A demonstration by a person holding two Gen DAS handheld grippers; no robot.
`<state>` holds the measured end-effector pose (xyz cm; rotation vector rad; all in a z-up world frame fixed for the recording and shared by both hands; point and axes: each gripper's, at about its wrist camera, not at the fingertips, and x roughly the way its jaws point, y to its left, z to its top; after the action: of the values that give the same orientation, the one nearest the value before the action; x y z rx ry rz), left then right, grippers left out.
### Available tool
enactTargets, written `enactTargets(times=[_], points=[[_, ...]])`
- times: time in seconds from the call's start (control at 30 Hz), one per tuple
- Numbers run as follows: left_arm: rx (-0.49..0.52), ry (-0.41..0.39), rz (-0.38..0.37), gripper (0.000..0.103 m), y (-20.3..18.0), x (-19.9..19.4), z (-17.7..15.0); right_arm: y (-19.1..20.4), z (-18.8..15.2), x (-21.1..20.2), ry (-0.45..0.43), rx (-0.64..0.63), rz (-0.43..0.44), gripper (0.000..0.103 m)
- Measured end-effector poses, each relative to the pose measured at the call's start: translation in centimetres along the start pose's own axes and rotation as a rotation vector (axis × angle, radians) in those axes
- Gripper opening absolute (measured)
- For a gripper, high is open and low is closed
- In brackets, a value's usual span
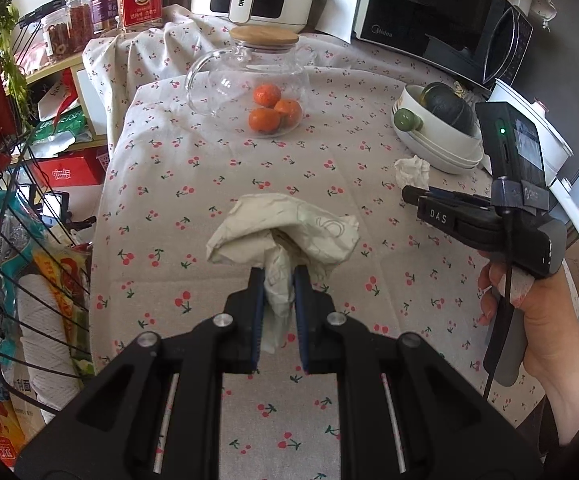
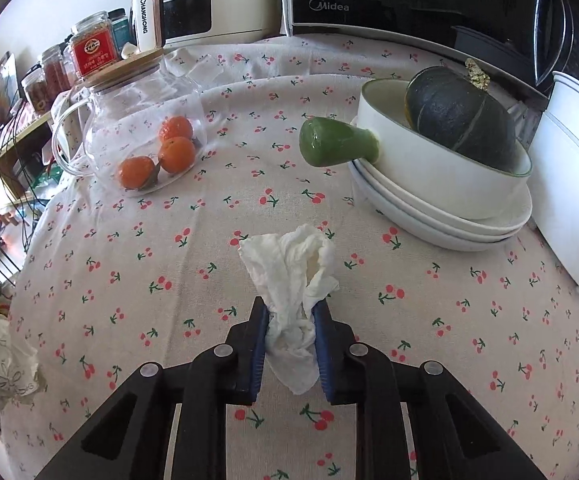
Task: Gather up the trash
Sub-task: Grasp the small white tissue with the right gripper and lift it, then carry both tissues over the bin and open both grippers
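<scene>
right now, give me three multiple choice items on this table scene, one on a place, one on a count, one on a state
1. Where do the oranges sit?
A in the white bowl
B inside the glass jug
C loose on the tablecloth

2. How many oranges are there?
A two
B three
C five

3. What does the right hand-held gripper do?
A hangs open
B pinches a white tissue
C holds a spoon

Answers: 1 B, they show through the jug's glass wall. 2 B, three show in both views. 3 B, tissue is squeezed between its blue pads.
</scene>
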<state>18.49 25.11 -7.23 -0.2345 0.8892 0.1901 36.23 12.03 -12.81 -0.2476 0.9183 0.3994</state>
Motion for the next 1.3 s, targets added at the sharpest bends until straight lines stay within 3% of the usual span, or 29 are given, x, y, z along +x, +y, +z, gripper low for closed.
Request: enactTargets(times=[0.3,0.5,0.7,0.87,1.3], points=[[0.072,-0.033,-0.042,0.016,-4.2,-3.0,-1.4,-3.9,-3.5,-8.2,-0.043,0.017,-0.013,0.022],[0.084,-0.036,-0.099,0.016,-7.1,-5.1,-3.3,-7.5,-7.7,-14.1,-0.066,0.034,-0.021,0.022],[0.136,-0.035,-0.148,0.016,-10.7,-7.1,-6.3,-10.7,-12.8,-20.2,-0.106,0.050,-0.033,0.022],[0.236,-0.045,-0.183,0.016,-14.1,-8.7,-9.2,-12.8,-17.8,-24.3,-0.119,0.071,-0.031,0.022],[0.419,-0.007,-0.330,0.016,-22.5,-11.1,-16.5,-18.5,-30.5,-30.1,-0.036,0.216,-0.139,0.022]])
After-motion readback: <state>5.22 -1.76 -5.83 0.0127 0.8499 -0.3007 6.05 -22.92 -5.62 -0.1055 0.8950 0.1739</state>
